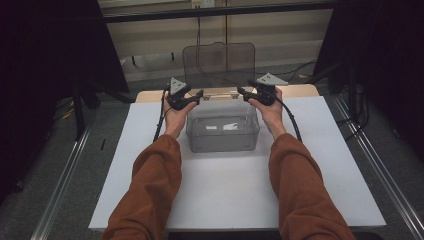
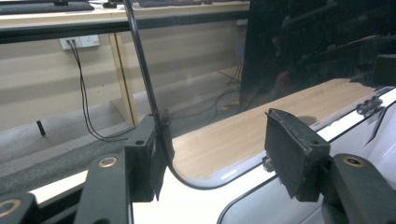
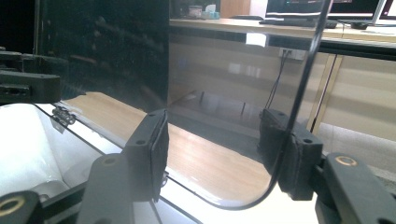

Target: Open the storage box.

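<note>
A clear plastic box [image 1: 222,132] stands on the white board [image 1: 225,195] with its clear lid [image 1: 219,62] raised upright at the back. My left gripper [image 1: 199,95] is at the lid's lower left corner and my right gripper [image 1: 242,92] at its lower right corner. In the left gripper view the lid [image 2: 196,70] stands between the spread jaws of the left gripper [image 2: 219,140], its edge against one pad and well apart from the other. In the right gripper view the lid [image 3: 224,70] likewise passes between the jaws of the right gripper [image 3: 217,135], its edge by the right-hand pad.
The white board lies on a wooden table [image 1: 300,90]. Small hinges [image 2: 371,105] join lid and box rim. Metal rails [image 1: 380,170] run along both sides, dark screens stand left and right, and cables hang at the back wall [image 1: 200,30].
</note>
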`<act>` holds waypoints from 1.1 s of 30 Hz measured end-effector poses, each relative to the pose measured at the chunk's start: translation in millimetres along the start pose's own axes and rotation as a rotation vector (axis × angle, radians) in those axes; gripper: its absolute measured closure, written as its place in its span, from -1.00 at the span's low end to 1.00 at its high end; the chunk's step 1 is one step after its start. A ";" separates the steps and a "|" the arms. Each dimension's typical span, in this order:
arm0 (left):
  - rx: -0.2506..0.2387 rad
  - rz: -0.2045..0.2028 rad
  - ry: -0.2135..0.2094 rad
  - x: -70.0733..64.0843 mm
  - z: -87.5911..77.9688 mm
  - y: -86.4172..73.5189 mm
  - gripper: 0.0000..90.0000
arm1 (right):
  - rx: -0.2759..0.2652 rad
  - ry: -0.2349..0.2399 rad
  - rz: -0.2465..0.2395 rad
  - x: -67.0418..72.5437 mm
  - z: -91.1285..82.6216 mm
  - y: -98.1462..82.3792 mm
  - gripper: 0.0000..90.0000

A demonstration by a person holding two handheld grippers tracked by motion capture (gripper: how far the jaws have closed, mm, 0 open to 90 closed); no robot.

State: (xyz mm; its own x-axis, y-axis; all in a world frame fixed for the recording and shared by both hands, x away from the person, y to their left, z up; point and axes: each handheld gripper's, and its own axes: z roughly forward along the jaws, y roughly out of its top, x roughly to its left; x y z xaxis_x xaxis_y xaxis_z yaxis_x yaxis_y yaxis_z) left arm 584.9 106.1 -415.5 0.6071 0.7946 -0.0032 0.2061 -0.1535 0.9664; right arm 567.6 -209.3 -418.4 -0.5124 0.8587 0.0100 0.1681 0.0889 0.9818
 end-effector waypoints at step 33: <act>0.093 -0.080 -0.078 -0.9 7.7 -11.8 -0.71 | 0.029 0.009 0.148 -3.3 11.5 -13.5 -0.44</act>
State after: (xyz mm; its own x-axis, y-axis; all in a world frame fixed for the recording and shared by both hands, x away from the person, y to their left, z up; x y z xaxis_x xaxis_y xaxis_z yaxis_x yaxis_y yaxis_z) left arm 587.8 102.7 -428.9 0.6431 0.7589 -0.1023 0.3243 -0.1488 0.9342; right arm 576.8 -207.5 -433.8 -0.4875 0.8592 0.1556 0.2663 -0.0234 0.9636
